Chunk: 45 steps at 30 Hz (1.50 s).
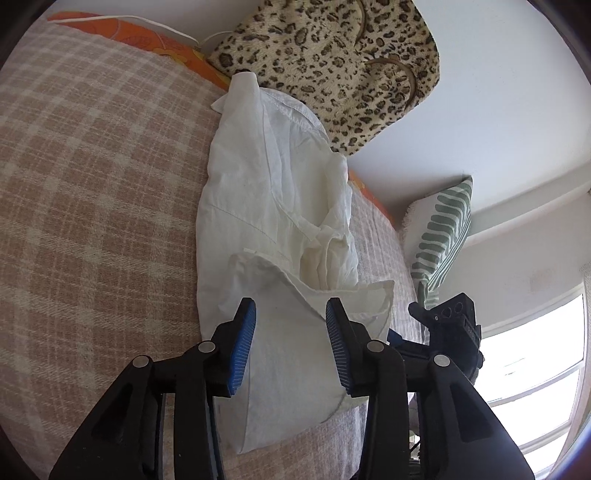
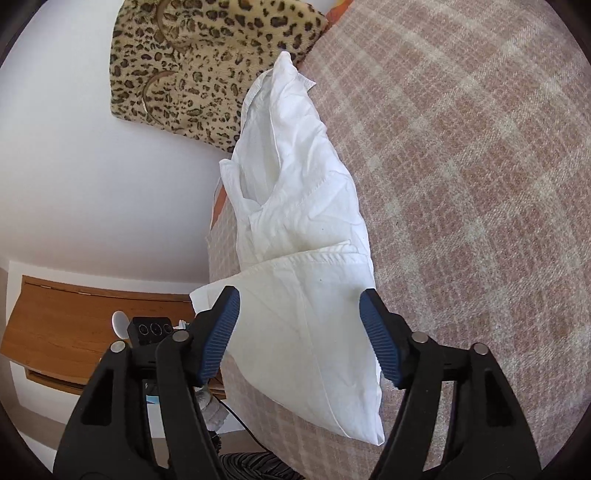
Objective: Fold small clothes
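White garment lies between both open tongs, unpinched.

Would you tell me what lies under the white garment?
The white garment lies on a pink checked blanket. The blanket directly beneath the garment is covered, so anything there cannot be seen.

A pink-and-cream checked blanket covers the bed and fills the 9 o'clock half of the left wrist view. At 12 o'clock a leopard-print fleece hangs against the white wall. An orange patterned sheet edges the blanket at 11 o'clock, a white cable lying across it. A green-and-white striped cushion leans at 3 o'clock, above a bright window. In the right wrist view, a wooden shelf sits at 8 o'clock.
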Motion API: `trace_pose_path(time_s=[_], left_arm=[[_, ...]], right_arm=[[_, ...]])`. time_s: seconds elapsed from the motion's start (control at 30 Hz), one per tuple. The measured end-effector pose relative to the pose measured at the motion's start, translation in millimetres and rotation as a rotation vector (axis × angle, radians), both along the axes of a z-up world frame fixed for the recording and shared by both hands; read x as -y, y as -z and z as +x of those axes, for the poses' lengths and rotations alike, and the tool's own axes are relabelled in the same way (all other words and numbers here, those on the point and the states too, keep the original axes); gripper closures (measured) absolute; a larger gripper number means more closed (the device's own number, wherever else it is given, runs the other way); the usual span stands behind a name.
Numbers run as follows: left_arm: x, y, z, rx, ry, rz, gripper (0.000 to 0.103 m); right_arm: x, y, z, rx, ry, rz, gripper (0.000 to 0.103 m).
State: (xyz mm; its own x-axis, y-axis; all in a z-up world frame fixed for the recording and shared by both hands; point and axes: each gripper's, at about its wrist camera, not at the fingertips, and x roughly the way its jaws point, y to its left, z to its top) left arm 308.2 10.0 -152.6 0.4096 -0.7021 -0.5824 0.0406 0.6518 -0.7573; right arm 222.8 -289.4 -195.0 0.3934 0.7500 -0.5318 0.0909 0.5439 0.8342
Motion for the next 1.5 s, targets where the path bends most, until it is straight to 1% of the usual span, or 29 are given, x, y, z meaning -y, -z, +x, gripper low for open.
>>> trace_pose_path(time_s=[0.07,0.13,0.17,0.2,0.23,0.27,0.33,0.4,0.43,0.47,0.53,0.6,0.63,0.7,0.83,0.9,0.97,1.0,1.03,1.07,1.17,1.2,1.23,1.3,1.33,1.37,1.4,1.43,1.5], left_arm=[[-2,-4,2,0.015,-0.008,0.021,0.065],[-2,-14,0,0.065,-0.011,0.062,0.065],[-2,-19,-3,0.091,-0.003,0.079,0.065],[-1,-24,-6,0.117,0.007,0.101,0.065],[2,-28,-12,0.143,0.017,0.135,0.065],[7,-33,-18,0.172,0.036,0.174,0.065],[21,-41,-33,0.234,0.07,0.25,0.065],[37,-46,-45,0.284,0.13,0.301,0.065],[46,-46,-49,0.3,0.151,0.334,0.065],[53,-44,-52,0.308,0.168,0.353,0.065],[62,-35,-49,0.287,0.197,0.363,0.065],[66,-23,-40,0.244,0.208,0.342,0.065],[68,-19,-35,0.236,0.213,0.337,0.065],[75,-17,-23,0.236,0.22,0.345,0.065],[86,-12,6,0.226,0.191,0.403,0.065],[94,-5,17,0.215,0.186,0.468,0.065],[99,10,28,0.17,0.185,0.523,0.065],[100,18,31,0.14,0.179,0.534,0.066],[99,23,32,0.128,0.168,0.54,0.066],[99,25,31,0.134,0.163,0.541,0.066],[95,19,25,0.146,0.154,0.519,0.066],[90,14,22,0.146,0.144,0.505,0.066],[85,8,19,0.151,0.131,0.488,0.066],[73,-5,9,0.178,0.115,0.462,0.065],[67,-12,2,0.197,0.107,0.465,0.065],[61,-17,-4,0.211,0.098,0.467,0.065],[56,-19,-9,0.213,0.09,0.465,0.065],[51,-21,-13,0.21,0.088,0.451,0.065],[46,-21,-22,0.208,0.096,0.433,0.065]], right_arm=[[5,-12,-2,0.042,0.008,-0.017,0.028],[3,-30,-7,0.119,-0.008,-0.089,0.028],[-3,-39,-10,0.155,-0.043,-0.149,0.031],[-12,-47,-14,0.201,-0.087,-0.199,0.036],[-24,-55,-20,0.245,-0.146,-0.271,0.049],[-38,-61,-26,0.286,-0.206,-0.348,0.059],[-68,-70,-45,0.384,-0.329,-0.488,0.065],[-96,-72,-63,0.463,-0.429,-0.616,0.067],[-110,-71,-69,0.497,-0.456,-0.696,0.067],[-120,-68,-72,0.52,-0.48,-0.738,0.067],[-133,-61,-68,0.512,-0.496,-0.744,0.067],[-142,-54,-58,0.504,-0.501,-0.739,0.067],[-145,-51,-55,0.508,-0.495,-0.751,0.067],[-147,-48,-49,0.499,-0.496,-0.74,0.067],[-146,-45,-44,0.482,-0.485,-0.715,0.067],[-147,-43,-42,0.477,-0.474,-0.729,0.067],[-146,-45,-41,0.485,-0.453,-0.742,0.067],[-145,-48,-43,0.492,-0.446,-0.741,0.067],[-144,-51,-45,0.505,-0.441,-0.738,0.067],[-143,-53,-47,0.514,-0.444,-0.728,0.067],[-148,-50,-46,0.52,-0.483,-0.699,0.068],[-152,-46,-44,0.515,-0.499,-0.698,0.072],[-156,-40,-39,0.495,-0.52,-0.685,0.08],[-161,-23,-28,0.446,-0.55,-0.646,0.081],[-163,-13,-23,0.419,-0.561,-0.636,0.081],[-166,0,-17,0.385,-0.579,-0.633,0.082],[-169,9,-14,0.372,-0.589,-0.65,0.084],[-170,10,-14,0.404,-0.58,-0.657,0.088],[-169,8,-12,0.382,-0.573,-0.644,0.087]])
